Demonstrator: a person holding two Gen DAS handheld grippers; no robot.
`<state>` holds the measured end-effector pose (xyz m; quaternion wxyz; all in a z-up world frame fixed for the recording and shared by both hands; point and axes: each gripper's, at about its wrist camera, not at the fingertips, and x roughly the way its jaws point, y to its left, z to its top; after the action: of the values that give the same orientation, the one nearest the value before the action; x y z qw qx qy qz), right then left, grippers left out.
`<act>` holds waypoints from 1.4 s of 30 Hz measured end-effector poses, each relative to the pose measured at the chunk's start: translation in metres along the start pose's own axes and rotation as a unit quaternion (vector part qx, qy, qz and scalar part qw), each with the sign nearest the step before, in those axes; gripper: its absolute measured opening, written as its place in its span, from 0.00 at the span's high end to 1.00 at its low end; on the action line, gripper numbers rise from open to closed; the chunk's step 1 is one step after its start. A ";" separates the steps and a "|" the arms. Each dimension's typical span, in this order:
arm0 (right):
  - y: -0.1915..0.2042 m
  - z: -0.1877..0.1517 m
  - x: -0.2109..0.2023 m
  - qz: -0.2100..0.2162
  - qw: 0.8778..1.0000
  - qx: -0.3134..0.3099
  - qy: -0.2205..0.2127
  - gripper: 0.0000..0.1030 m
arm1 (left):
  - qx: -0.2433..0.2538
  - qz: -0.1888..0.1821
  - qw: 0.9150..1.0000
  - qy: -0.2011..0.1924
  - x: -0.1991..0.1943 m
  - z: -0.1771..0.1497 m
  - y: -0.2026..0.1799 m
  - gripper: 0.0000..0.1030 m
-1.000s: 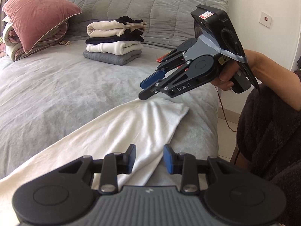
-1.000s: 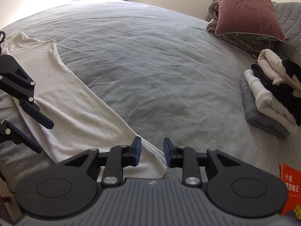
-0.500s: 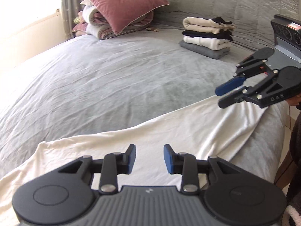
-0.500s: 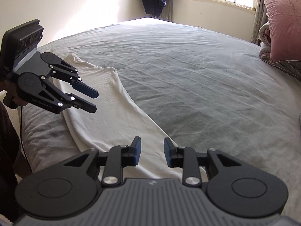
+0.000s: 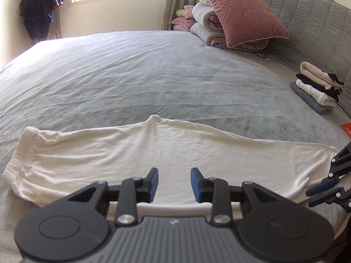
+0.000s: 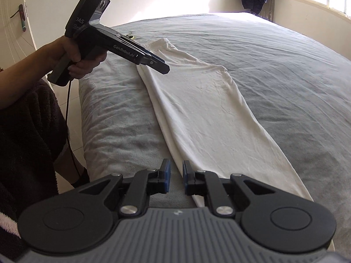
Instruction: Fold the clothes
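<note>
White garment (image 5: pixel 175 153) lies flat in a long folded strip along the near edge of the grey bed (image 5: pixel 153 76); folded clothes (image 5: pixel 316 89) are stacked far right. Left gripper (image 5: pixel 174 182) hovers above its middle, jaws spread and empty; right gripper (image 6: pixel 174 176), jaws just narrowing to a slim gap with nothing pinched, hangs over the strip's end.

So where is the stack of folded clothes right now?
In the left wrist view the stack of folded clothes sits at the far right of the bed, against the quilted headboard, right of the pink pillow.
</note>
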<state>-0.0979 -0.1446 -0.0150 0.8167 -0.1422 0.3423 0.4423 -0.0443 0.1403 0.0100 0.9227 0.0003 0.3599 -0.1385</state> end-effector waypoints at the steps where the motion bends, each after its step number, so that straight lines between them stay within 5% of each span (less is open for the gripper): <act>1: 0.001 0.003 0.006 0.003 1.000 -0.002 0.001 0.88 | -0.014 0.007 1.000 -0.001 -0.002 0.001 0.008 0.68; 15: -0.001 0.040 0.058 0.032 0.999 0.008 0.004 0.88 | -0.154 0.071 0.985 0.015 -0.011 -0.009 0.088 0.69; 21: -0.011 0.044 0.067 0.031 0.999 0.026 0.009 0.88 | -0.191 0.072 0.979 0.011 -0.015 -0.013 0.105 0.69; 31: -0.033 0.050 0.072 0.057 0.994 0.091 0.003 0.87 | -0.292 0.056 0.955 0.020 -0.009 -0.024 0.137 0.70; 42: -0.031 0.052 0.070 0.021 0.998 0.052 0.010 0.80 | -0.312 0.060 0.948 0.019 -0.007 -0.027 0.142 0.70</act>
<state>-0.0238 -0.0903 -0.0272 0.8100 -0.0971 0.3759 0.4395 -0.0305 0.2809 -0.0194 0.8760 -0.2639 0.4020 0.0362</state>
